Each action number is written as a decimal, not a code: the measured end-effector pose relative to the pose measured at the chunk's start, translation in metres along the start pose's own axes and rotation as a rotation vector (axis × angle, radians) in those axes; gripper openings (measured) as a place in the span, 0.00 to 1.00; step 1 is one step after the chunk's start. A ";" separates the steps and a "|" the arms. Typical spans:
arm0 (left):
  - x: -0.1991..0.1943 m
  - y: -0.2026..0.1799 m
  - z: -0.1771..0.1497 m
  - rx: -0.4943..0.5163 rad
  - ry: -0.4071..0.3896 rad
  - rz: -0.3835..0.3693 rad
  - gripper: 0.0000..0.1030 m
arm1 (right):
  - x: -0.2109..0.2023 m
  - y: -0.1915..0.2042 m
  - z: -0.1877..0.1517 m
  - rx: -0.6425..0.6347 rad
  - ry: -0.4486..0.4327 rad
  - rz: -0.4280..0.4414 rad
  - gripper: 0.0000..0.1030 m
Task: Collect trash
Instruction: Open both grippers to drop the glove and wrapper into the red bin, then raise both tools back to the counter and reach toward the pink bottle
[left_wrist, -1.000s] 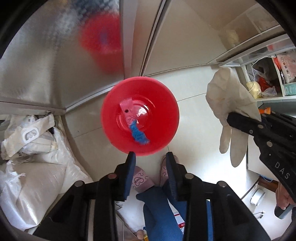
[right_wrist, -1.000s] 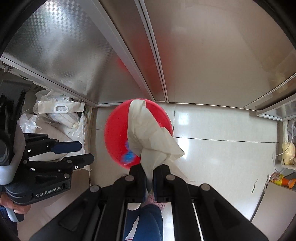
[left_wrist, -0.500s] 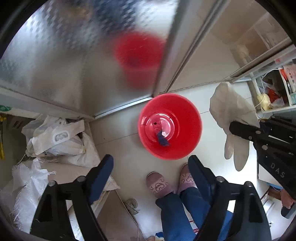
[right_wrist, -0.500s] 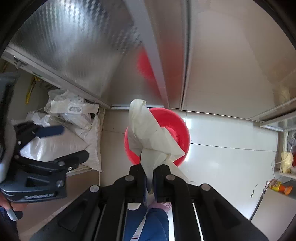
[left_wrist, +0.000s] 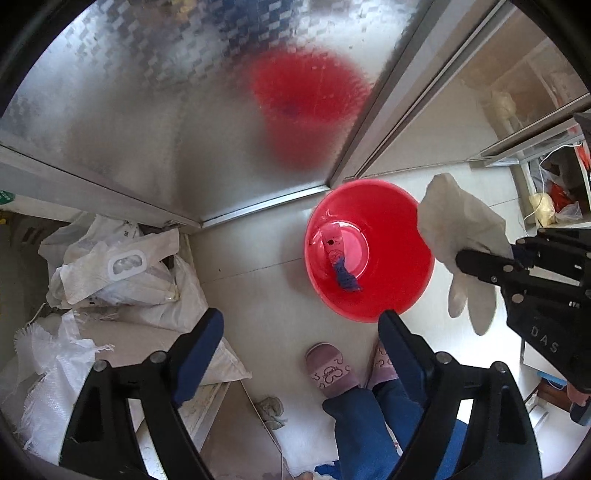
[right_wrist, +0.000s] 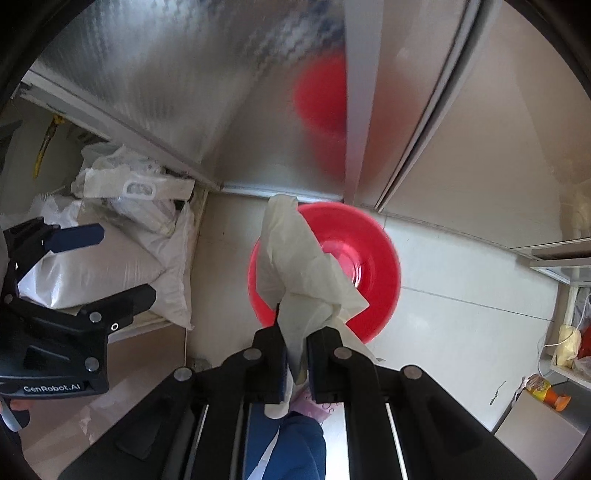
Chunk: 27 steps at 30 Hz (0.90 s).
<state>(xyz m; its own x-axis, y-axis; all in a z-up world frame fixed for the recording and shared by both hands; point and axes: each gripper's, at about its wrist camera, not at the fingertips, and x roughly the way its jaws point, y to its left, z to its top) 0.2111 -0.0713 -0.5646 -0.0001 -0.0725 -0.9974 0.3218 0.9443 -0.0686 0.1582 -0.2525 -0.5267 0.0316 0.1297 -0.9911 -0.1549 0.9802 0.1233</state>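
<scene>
A red plastic bucket is standing on a pale tiled floor, close against a shiny metal cabinet front that is showing the bucket's blurred red reflection. At the bottom of the bucket a pink strip and a scrap of blue material are lying together. The right hand-held gripper is pinching a cream-coloured rubber glove between its closed black fingers, holding it in the air above the bucket's near rim; seen from the left wrist camera, the glove is hanging beside the right edge of the bucket, its fingers dangling downward. The left hand-held gripper is hovering with its blue-padded fingers spread wide apart and gripping nothing; it is sitting off to the left of the bucket. White woven sacks are piled on the floor at the left, beside the cabinet. The person's pink slippers and blue trousers are showing just below the bucket. At the far right, open shelves are holding assorted bags.
</scene>
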 end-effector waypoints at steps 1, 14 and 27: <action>0.000 0.000 0.000 -0.001 0.002 0.002 0.82 | -0.002 -0.001 0.000 -0.001 -0.004 -0.008 0.12; -0.048 -0.014 -0.014 -0.029 -0.036 0.038 0.82 | -0.043 0.000 -0.016 -0.039 -0.032 -0.027 0.59; -0.260 -0.033 -0.038 -0.125 -0.190 0.120 0.82 | -0.245 0.033 -0.030 -0.089 -0.185 -0.140 0.83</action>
<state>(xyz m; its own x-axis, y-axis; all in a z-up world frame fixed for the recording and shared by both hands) 0.1648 -0.0716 -0.3036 0.2125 -0.0054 -0.9772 0.1896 0.9812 0.0358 0.1157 -0.2561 -0.2810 0.2380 0.0270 -0.9709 -0.2226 0.9745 -0.0274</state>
